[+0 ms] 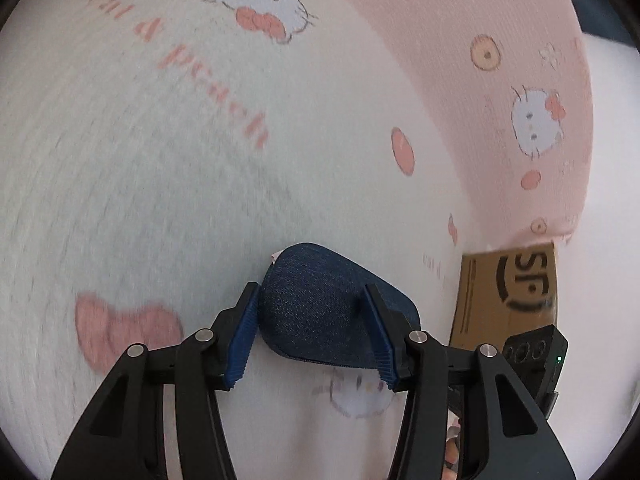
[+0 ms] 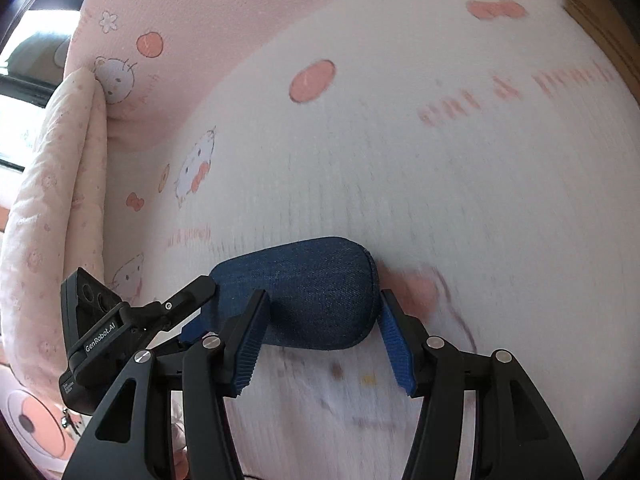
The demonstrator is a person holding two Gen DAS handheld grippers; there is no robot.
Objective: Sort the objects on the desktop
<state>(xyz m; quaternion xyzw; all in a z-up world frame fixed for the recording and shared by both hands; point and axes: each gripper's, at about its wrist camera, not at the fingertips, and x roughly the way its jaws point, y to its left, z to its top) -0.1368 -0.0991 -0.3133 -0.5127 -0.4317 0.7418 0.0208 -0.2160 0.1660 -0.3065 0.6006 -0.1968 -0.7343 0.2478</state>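
Observation:
A dark blue denim case (image 1: 320, 304) hangs just above a white and pink cartoon-print cloth (image 1: 200, 160). My left gripper (image 1: 310, 320) is shut on it, the right pad denting the fabric and the case's end sticking out past that finger. In the right wrist view the same case (image 2: 312, 300) lies crosswise between the blue pads of my right gripper (image 2: 324, 336), which press on its side and its rounded end. The left gripper's fingers (image 2: 196, 292) clamp the case's other end there. The cloth under it is blurred.
A brown cardboard box (image 1: 508, 292) stands at the cloth's edge, behind the right gripper's black camera housing (image 1: 536, 356); another cardboard edge (image 2: 600, 20) shows top right. A rolled pink quilt (image 2: 60, 200) lies along the left side, with a window behind it.

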